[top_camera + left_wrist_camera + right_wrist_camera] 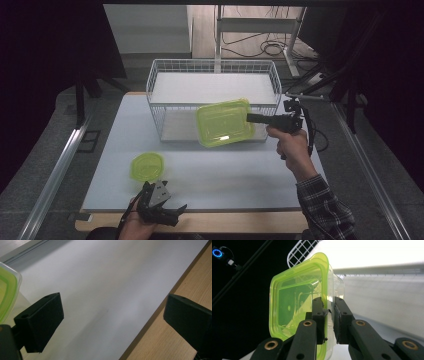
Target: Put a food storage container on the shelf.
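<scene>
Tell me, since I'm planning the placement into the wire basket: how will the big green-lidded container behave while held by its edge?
The container looks thin, clear and empty, so probably light. Gripped only at one edge by the right gripper, it hangs tilted and may flex or swing. Its glossy plastic could slip.

My high view looks down the table (210, 180); both gripper views sit close, sharing the green-lidded container (224, 123) with it.

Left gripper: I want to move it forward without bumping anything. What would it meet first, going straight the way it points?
Probably nothing: the left gripper points across bare table; the small green container sits off to one side.
</scene>
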A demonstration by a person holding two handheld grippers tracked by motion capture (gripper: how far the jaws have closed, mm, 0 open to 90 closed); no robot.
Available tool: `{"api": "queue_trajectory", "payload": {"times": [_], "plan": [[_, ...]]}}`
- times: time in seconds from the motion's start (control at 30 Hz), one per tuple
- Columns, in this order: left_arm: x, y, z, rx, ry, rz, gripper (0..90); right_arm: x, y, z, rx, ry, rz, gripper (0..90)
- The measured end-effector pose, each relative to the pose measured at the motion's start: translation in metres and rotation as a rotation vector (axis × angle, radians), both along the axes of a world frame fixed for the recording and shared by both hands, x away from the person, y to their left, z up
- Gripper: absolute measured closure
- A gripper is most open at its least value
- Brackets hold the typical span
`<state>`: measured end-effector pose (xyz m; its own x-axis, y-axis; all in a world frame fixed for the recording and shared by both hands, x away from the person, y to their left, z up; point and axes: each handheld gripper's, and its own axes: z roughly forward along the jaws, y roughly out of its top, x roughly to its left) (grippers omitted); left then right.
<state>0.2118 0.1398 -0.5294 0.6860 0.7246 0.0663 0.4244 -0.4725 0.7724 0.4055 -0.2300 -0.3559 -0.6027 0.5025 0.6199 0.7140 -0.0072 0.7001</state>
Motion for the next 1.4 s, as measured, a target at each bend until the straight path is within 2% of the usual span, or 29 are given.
{"api": "queue_trajectory", "payload": {"times": [0.2, 0.4, 0.77, 1.17, 1.4], "plan": [[0.000, 0.000, 0.000, 0.000, 0.001, -0.001, 2.8, 0.008, 0.006, 0.014, 0.002, -0.019, -0.020, 80.4], [0.000, 0.001, 0.000, -0.025, 0.004, 0.007, 2.5, 0.019, 0.011, 0.027, 0.008, -0.037, -0.050, 80.4], [0.001, 0.001, 0.000, -0.021, 0.009, 0.001, 2.4, 0.037, 0.018, 0.044, 0.005, -0.066, -0.130, 80.4], [0.001, 0.000, -0.001, -0.014, 0.016, -0.003, 2.4, 0.059, 0.031, 0.046, -0.015, -0.067, -0.199, 80.4], [0.001, 0.000, -0.001, -0.005, 0.019, -0.011, 2.4, 0.070, 0.039, 0.045, -0.051, -0.066, -0.233, 80.2]]}}
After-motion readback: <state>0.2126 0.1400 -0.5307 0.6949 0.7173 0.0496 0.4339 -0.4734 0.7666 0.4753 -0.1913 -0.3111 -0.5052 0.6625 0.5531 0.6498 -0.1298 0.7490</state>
